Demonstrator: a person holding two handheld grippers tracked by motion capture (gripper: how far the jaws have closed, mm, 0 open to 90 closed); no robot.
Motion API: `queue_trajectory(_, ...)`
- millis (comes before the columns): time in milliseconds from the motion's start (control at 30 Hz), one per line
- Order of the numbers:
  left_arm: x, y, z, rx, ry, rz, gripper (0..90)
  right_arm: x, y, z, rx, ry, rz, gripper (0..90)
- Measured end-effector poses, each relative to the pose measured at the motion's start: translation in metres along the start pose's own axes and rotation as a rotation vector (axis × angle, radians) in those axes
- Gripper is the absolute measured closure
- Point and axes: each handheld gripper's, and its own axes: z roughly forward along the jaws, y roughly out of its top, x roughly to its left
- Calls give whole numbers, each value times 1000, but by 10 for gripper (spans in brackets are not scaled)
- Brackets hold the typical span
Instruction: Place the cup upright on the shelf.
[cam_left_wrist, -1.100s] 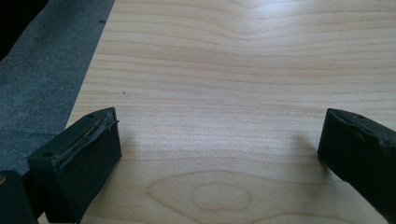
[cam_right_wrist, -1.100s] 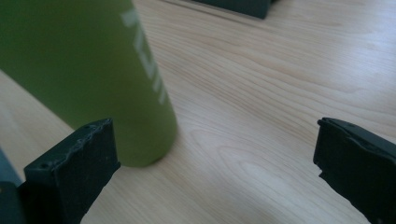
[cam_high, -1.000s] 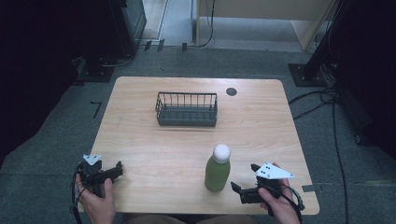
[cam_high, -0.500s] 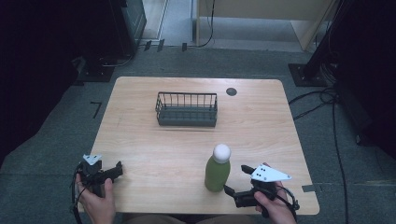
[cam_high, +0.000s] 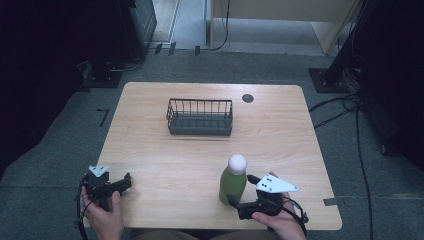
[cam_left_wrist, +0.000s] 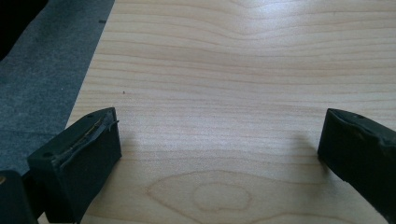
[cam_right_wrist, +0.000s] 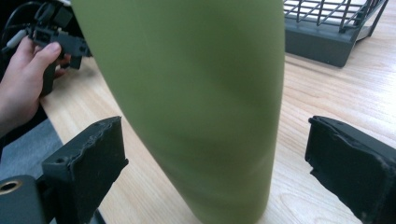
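**Right tool closing in around the green bottle**

At the near left corner of the counter, the left tool is resting in the person's left hand. Its jaws are standing spread wide, and between them only bare wood is showing in the left gripper view. This tool is lying well apart from the bottle.

Farther back, near the middle of the counter, a dark wire basket is standing, with a small dark round spot on the wood to the right of it.

The green bottle with a white round cap is standing upright on the near part of the counter, right of the middle. The right tool, carried by the right hand, is reaching to it from the right side. In the right gripper view the bottle is sitting between the two black jaws, and a gap is showing on each side, so the pads are not pressing on it. The jaws have just been closing, but they are standing spread around the bottle.
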Motion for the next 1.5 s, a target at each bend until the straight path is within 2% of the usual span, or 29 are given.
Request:
queue_trajectory(100, 0, 0, 0, 0, 0, -1, 0, 3, 1, 3, -11, 3, 12, 40)
queue_trajectory(267, 0, 0, 0, 0, 0, 0, 0, 8, 3, 8, -34, -51, 7, 86)
queue_trajectory(467, 0, 0, 0, 0, 0, 0, 0, 13, 3, 12, -40, -72, -8, 142)
queue_trajectory(800, 0, 0, 0, 0, 0, 0, 0, 19, 5, 19, -48, -121, -34, 161)
queue_trajectory(967, 0, 0, 0, 0, 0, 0, 0, 20, 7, 22, -53, -128, -36, 173)
queue_trajectory(1033, 0, 0, 0, 0, 0, 0, 0, 22, 7, 23, -64, -149, -57, 188)
queue_trajectory(1100, 0, 0, 0, 0, 0, 0, 0, 22, 7, 23, -68, -155, -57, 189)
queue_trajectory(1133, 0, 0, 0, 0, 0, 0, 0, 23, 9, 24, -72, -170, -42, 193)
queue_trajectory(1333, 0, 0, 0, 0, 0, 0, 0, 21, 12, 26, -86, -182, -22, 199)
queue_trajectory(1500, 0, 0, 0, 0, 0, 1, 0, 22, 16, 30, -92, -182, -39, 199)
